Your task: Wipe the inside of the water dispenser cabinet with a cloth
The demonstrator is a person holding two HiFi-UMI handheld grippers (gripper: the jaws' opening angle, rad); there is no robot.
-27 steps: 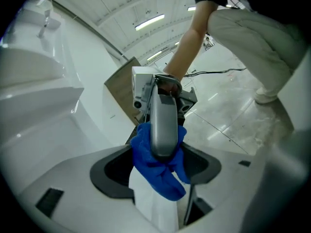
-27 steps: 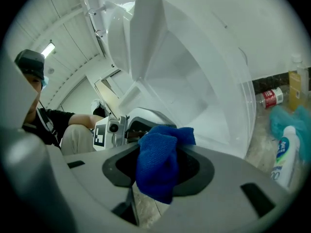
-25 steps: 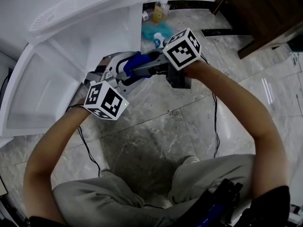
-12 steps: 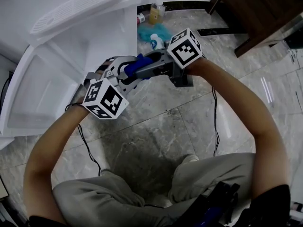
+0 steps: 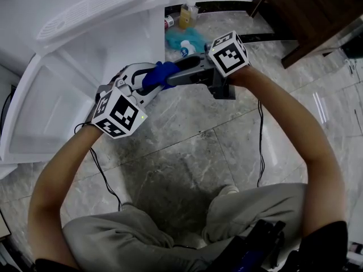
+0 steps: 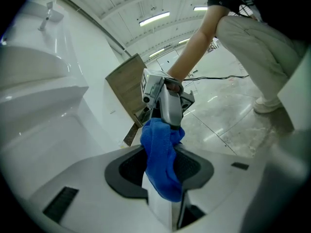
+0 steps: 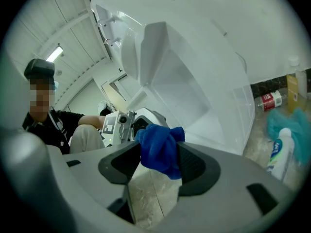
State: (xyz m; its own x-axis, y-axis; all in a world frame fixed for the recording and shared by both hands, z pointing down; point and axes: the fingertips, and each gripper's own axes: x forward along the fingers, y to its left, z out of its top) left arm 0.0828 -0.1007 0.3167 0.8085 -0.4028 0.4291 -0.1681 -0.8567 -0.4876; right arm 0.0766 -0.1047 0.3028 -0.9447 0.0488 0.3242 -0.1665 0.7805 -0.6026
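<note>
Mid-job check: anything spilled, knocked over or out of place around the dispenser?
No spill or damage shows. On the floor beside the dispenser, a red-labelled bottle lies on its side near an upright yellow bottle, and a white bottle sits by a teal heap.

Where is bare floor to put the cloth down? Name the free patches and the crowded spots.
Free: the marble floor between the dispenser's open door and the person's knees; also the stretch right of the person's right arm, up to the wooden furniture. Crowded: the wall corner, where bottles and a teal bundle sit.
</note>
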